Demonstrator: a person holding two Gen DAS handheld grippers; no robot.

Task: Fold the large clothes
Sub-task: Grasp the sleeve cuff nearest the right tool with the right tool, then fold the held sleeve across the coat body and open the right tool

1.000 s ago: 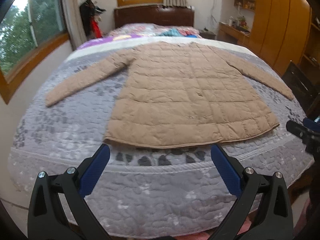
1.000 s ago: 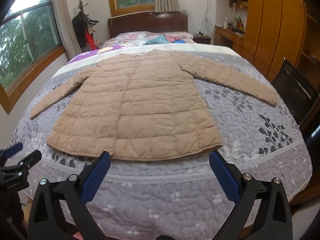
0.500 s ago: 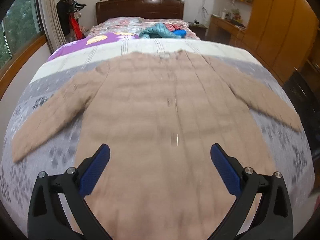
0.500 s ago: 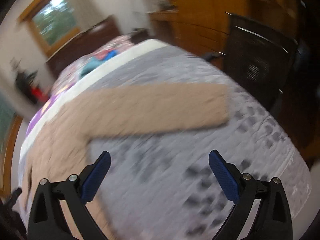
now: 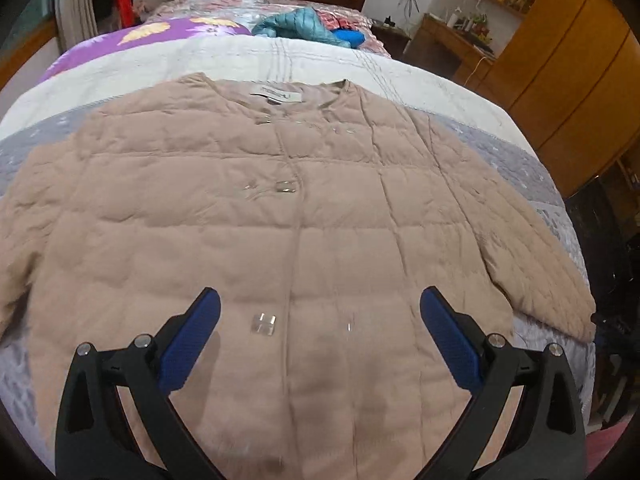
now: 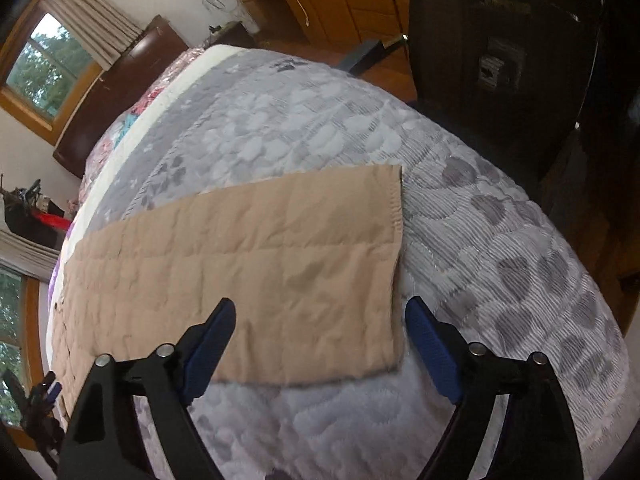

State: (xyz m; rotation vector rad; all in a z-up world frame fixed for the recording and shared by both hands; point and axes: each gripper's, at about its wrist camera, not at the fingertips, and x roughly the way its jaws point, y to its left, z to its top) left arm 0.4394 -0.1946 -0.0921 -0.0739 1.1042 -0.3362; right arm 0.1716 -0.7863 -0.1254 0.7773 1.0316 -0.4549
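A beige quilted jacket (image 5: 304,208) lies flat and face up on the grey patterned bedspread (image 6: 500,240), collar toward the headboard. My left gripper (image 5: 318,312) hovers open over the jacket's front, just above its lower clasp, with nothing between the blue pads. In the right wrist view one sleeve (image 6: 260,264) stretches across the bedspread, its cuff end pointing right. My right gripper (image 6: 320,316) hangs over that cuff; its jaws are closing, still wide apart, and the cuff lies below them without either pad pressing on it.
A dark chair (image 6: 500,48) stands close to the bed's right side. Wooden wardrobes (image 5: 568,80) and a desk line the right wall. Teal and blue clothes (image 5: 304,26) lie near the headboard, beyond a white and purple blanket (image 5: 168,60).
Both grippers have swept in from the foot of the bed. The left now hangs over the jacket's chest. The right has rolled and swung out to the sleeve cuff, its jaws slightly narrower.
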